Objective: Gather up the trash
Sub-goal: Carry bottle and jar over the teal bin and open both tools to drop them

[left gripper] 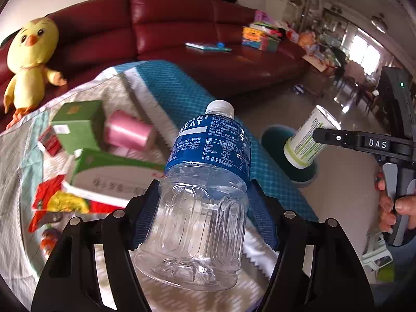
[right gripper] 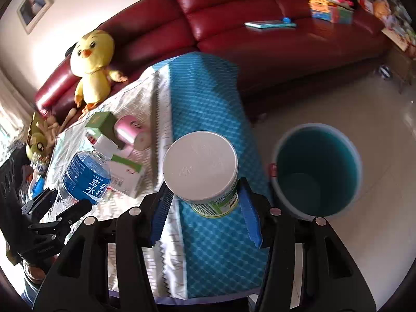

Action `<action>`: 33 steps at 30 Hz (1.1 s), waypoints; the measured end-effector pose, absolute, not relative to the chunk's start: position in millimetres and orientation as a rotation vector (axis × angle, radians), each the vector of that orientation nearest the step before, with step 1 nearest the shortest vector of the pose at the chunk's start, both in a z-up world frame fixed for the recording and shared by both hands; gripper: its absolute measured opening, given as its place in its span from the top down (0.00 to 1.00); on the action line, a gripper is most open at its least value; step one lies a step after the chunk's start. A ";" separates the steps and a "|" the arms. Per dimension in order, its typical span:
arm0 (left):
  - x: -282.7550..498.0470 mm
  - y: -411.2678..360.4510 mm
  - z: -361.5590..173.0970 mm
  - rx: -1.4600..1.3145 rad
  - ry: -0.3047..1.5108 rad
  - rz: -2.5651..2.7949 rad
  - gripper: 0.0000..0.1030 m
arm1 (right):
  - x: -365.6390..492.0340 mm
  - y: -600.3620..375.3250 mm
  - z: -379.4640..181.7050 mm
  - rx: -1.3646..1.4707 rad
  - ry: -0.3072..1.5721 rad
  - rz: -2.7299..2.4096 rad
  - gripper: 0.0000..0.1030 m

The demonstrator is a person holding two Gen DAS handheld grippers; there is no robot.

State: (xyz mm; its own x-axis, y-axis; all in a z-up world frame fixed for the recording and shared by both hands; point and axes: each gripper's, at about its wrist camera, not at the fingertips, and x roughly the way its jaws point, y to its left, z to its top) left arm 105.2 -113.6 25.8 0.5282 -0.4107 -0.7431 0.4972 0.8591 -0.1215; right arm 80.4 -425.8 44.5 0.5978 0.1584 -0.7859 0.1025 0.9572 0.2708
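Between the blue pads of the left gripper [left gripper: 201, 208] sits a clear bottle [left gripper: 200, 202] with a blue label and white cap, clamped around its ribbed lower body, cap pointing away from the gripper. Off to that gripper's right, the right gripper [right gripper: 206, 208] holds a white tub [right gripper: 205, 174] with a green-printed label, its pads pressed on either side of the tub just below the flat white lid. A hand [left gripper: 395, 208] grips the right gripper's handle. Just right of the tub, down on the floor [right gripper: 351, 109], stands a teal bin [right gripper: 317, 171], open at the top. Under both grippers lies the surface [right gripper: 208, 98], covered in blue-checked and pale cloth. Ahead and left of the grippers, on the cloth, rest a green box [left gripper: 78, 127], a pink spool [left gripper: 127, 130] and a white-and-green carton [left gripper: 114, 176]. Beyond them runs a red sofa [left gripper: 182, 33] with a yellow plush chick [left gripper: 30, 59] on it.
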 end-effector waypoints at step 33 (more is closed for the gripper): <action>215.2 -403.9 -115.9 0.389 1.162 -0.740 0.22 | 109.9 -624.5 -96.3 0.614 1.149 -0.168 0.53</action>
State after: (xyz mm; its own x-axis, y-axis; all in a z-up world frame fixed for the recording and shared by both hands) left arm 215.2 -403.9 -115.9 0.2022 -0.3217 -0.9250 0.7019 0.7062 -0.0922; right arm 109.9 -624.5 -96.3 0.4177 0.1811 -0.8903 0.4282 0.8250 0.3688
